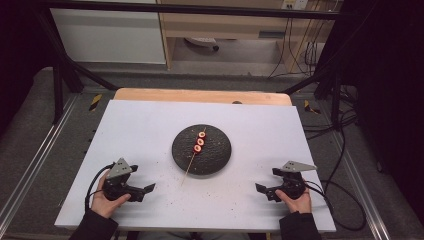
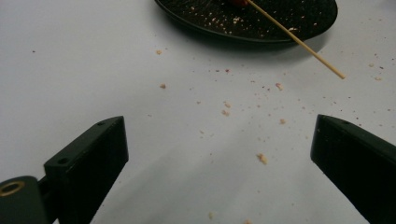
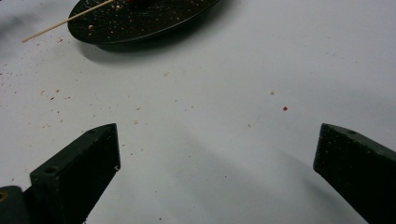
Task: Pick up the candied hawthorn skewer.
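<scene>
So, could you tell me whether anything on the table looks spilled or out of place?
Yes: crumbs are scattered over the white table in front of the dark plate, and the skewer of red pieces lies slantwise, its bare end poking past the plate's near rim.

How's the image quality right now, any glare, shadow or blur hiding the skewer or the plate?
High view: even light, dark corners, skewer and plate soft but readable. Left gripper view: sharp, plate's shadow on the table. Right gripper view: slightly softer, no glare.

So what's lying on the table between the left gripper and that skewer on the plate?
Just scattered crumbs on bare white tabletop, seen in the left gripper view.
</scene>
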Motion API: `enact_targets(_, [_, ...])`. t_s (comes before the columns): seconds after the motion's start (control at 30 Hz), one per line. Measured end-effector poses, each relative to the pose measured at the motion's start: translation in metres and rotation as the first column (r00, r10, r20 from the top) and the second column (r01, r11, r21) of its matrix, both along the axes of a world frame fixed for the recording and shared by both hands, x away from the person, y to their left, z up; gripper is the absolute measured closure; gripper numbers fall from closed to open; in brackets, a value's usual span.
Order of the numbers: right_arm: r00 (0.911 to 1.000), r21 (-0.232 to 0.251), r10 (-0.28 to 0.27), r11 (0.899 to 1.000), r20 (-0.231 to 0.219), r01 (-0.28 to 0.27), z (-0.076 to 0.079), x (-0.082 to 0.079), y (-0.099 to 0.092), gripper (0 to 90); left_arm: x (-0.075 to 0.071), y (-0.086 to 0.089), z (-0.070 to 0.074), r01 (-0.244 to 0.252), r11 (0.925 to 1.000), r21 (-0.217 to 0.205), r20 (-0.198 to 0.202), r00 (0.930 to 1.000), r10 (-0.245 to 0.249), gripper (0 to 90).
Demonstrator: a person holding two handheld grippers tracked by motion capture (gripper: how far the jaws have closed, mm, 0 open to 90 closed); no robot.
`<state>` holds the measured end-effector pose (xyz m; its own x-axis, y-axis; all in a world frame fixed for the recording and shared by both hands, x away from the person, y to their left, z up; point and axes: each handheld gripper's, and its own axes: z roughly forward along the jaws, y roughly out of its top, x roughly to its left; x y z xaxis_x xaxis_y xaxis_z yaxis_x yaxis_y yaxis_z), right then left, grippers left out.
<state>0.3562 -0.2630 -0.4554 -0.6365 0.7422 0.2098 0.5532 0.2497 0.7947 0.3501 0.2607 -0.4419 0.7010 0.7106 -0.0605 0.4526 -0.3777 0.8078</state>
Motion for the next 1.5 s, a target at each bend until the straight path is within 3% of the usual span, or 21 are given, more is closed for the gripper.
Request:
enact_targets(0.4, [1.0000,-0.004,-0.001,1.000,0.008,0.001,0.001,0.000,0.000,1.1,0.003,-0.015,0.010,0.005,1.0000,0.007,-0.004,1.0000,-0.005,2.1])
enact_targets(0.57, [1.0000,-0.008,0.000,1.000,0.004,0.000,0.001,0.000,0.000,1.0,0.006,-0.030,0.017,0.005,0.9989,0.046,0.003,1.0000,-0.005,2.1])
enact_targets(0.9, [1.0000,-0.012,0.000,1.000,0.006,0.000,0.002,0.000,0.002,0.8,0.013,-0.056,0.028,0.012,0.9982,0.059,0.020,0.9997,-0.013,3.9])
enact_targets(1.2, [1.0000,-0.013,-0.003,1.000,0.005,0.003,0.002,0.000,0.002,0.8,0.028,-0.086,0.037,-0.013,0.9962,0.086,0.005,0.9999,0.012,7.2])
enact_targets(1.5, [1.0000,-0.015,-0.001,1.000,0.003,0.001,0.002,0.000,0.002,0.8,0.045,-0.115,0.033,-0.030,0.9935,0.110,-0.035,0.9988,0.034,17.0])
